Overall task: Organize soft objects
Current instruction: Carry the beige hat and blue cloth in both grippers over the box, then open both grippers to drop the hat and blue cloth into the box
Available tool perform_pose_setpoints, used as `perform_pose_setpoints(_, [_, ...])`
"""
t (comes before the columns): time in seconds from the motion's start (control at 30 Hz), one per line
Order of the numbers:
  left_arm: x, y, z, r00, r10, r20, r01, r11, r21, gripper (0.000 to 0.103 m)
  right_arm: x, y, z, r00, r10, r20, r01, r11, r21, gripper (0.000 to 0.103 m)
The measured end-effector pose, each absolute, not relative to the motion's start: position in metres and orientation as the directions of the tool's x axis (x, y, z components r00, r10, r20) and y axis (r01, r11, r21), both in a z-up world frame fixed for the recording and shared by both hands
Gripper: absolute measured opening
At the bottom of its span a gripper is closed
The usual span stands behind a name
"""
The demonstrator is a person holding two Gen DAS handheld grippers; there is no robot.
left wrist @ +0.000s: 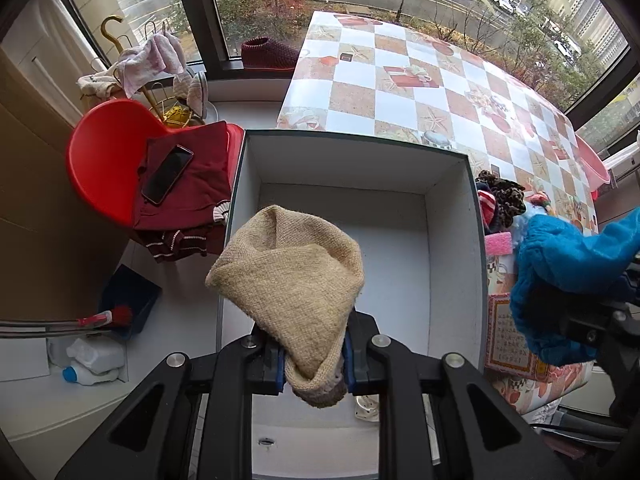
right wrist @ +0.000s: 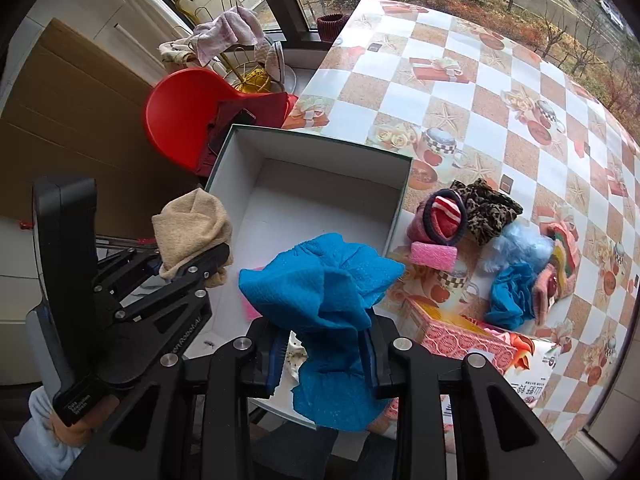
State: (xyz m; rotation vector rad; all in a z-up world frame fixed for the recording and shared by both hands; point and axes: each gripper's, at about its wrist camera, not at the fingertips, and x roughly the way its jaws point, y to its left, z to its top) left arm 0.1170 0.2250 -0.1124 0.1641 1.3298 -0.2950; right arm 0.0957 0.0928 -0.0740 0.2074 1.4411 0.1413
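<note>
My left gripper [left wrist: 314,364] pinches a beige coarse-knit hat [left wrist: 288,276], right gripper [right wrist: 324,354] clamps crinkly blue cloth [right wrist: 320,280], both over the white cardboard box [right wrist: 236,160] at the table's near edge

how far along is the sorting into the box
Barely started: the white box looks empty except perhaps something pink at its near edge. In hand: the left gripper is shut on a beige knit piece and the right gripper on a blue cloth, both over the box. Left: the pile on the table.
</note>
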Motion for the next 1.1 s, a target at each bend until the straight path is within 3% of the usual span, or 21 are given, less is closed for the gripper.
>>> perform_pose_setpoints(0.83, [0.153, 0.204, -0.157, 0.139, -0.058, -0.989, 0.299, 0.954, -0.014, 0.022, 0.149, 0.097, -0.128, 0.061, 0.215, -0.975, 0.08, 0.972, 0.22, 0.033])
perform_pose_setpoints(1.1, [0.153, 0.204, -0.158, 0.138, -0.056, -0.989, 0.303, 0.953, -0.012, 0.028, 0.149, 0.096, -0.131, 0.062, 0.207, -0.976, 0.074, 0.975, 0.211, 0.033])
